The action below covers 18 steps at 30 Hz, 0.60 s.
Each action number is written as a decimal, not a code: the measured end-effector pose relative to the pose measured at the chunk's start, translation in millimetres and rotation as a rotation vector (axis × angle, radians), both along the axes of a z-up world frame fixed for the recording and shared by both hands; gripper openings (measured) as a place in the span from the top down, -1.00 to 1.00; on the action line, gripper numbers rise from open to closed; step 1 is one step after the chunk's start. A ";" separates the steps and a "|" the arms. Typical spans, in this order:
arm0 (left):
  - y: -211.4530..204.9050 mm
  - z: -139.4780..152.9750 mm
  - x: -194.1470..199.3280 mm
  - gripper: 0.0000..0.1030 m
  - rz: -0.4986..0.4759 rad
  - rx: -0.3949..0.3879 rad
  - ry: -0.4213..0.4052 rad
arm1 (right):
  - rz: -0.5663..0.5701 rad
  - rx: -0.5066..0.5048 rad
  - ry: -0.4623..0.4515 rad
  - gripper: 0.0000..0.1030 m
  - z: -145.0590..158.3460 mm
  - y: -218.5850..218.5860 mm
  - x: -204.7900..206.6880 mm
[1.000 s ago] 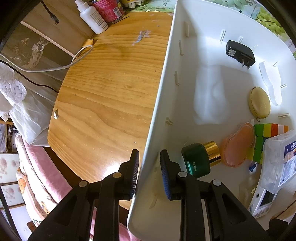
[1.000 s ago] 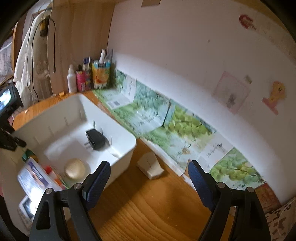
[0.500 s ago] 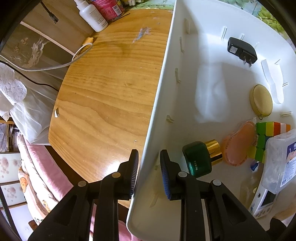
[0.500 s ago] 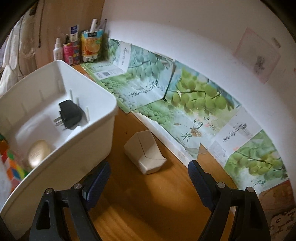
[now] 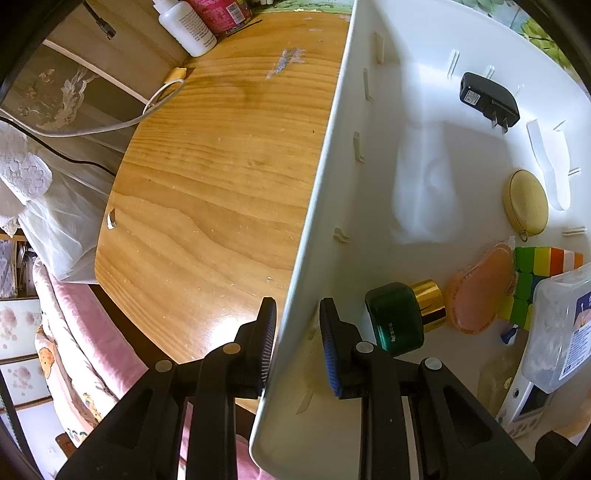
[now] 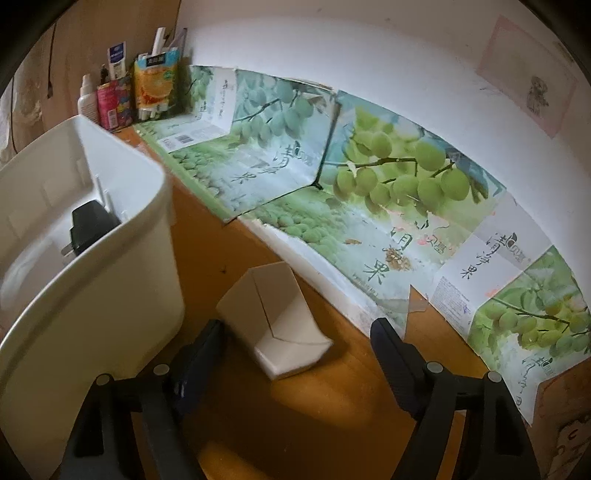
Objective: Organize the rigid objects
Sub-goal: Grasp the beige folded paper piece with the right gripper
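Note:
My left gripper [image 5: 297, 332] is shut on the near wall of a white plastic bin [image 5: 317, 184], one finger outside, one inside. In the bin lie a black plug adapter [image 5: 487, 98], a yellow round pouch [image 5: 526, 203], an orange brush [image 5: 480, 291], a colour cube [image 5: 532, 280], a green bottle with gold cap [image 5: 402, 315] and a clear box [image 5: 561, 328]. My right gripper [image 6: 295, 343] is open, low over the wooden table, its fingers either side of a small white folded box [image 6: 277, 317]. The bin [image 6: 92, 277] stands to its left.
Bottles and cartons [image 6: 125, 92] stand in the far corner; a white bottle [image 5: 188, 26] shows in the left wrist view. Green fruit-print cardboard [image 6: 369, 206] lines the wall edge. A white cable [image 5: 110, 125] and pink bedding [image 5: 74, 332] lie beyond the table's left edge.
My right gripper has moved down and forward, closing in on the small white box, which is now between its open fingers. My left gripper still holds the bin wall.

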State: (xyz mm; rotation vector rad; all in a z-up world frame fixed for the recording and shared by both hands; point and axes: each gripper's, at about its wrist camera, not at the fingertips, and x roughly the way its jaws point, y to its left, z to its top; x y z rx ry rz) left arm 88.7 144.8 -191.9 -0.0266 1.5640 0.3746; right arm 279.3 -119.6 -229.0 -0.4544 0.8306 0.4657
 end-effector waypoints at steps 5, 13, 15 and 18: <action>0.8 -0.6 0.4 0.48 0.003 -0.004 -0.002 | 0.021 0.033 0.003 -0.26 -1.2 2.6 4.7; 2.3 -2.4 2.3 0.48 0.007 -0.016 -0.004 | 0.060 0.017 0.004 0.15 -0.4 13.0 0.4; 3.3 -2.4 1.9 0.48 0.004 -0.020 -0.006 | 0.058 0.018 0.009 0.15 -0.4 12.7 0.3; 5.0 -2.3 1.5 0.48 0.006 -0.029 -0.011 | 0.043 0.015 0.015 0.15 -0.1 12.2 0.1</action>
